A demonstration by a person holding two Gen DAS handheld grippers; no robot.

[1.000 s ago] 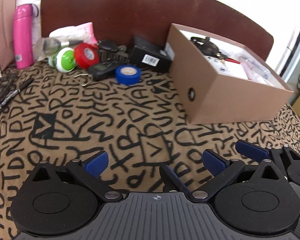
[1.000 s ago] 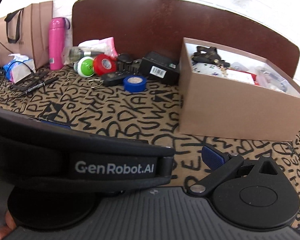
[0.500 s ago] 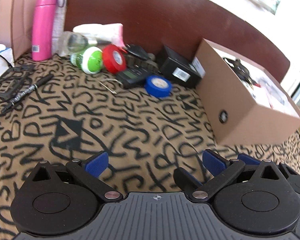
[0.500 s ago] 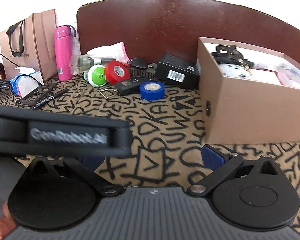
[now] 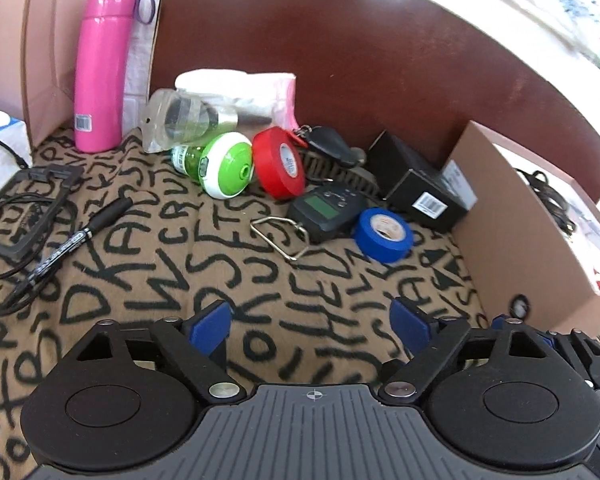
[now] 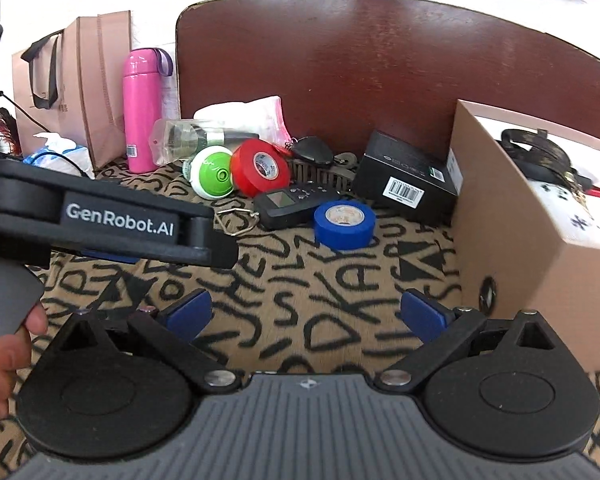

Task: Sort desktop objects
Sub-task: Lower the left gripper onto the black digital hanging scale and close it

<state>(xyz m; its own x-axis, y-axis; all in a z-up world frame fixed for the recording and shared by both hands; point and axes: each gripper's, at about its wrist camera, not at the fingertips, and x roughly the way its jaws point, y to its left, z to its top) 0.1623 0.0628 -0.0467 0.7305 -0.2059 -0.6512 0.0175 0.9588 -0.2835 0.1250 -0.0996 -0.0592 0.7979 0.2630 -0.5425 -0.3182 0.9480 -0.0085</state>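
Ahead and left of the left claw (image 5: 311,322), whose jaws have just been closing a little yet stand apart on nothing, lies the green-capped bottle (image 5: 220,164), probably light, rounded and prone to roll, so best pinched across its body. The red tape roll (image 5: 279,162) leans beside it, stiff and light, best held across its rim. Ahead of the right claw (image 6: 305,312), released and empty, the blue tape roll (image 6: 344,224) lies flat near the cardboard box (image 6: 512,216)

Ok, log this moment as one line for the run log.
stage: approaching clutter | left gripper: open, jaws just narrowing, empty | right gripper: open, empty | nearest item: blue tape roll | cardboard box: at right
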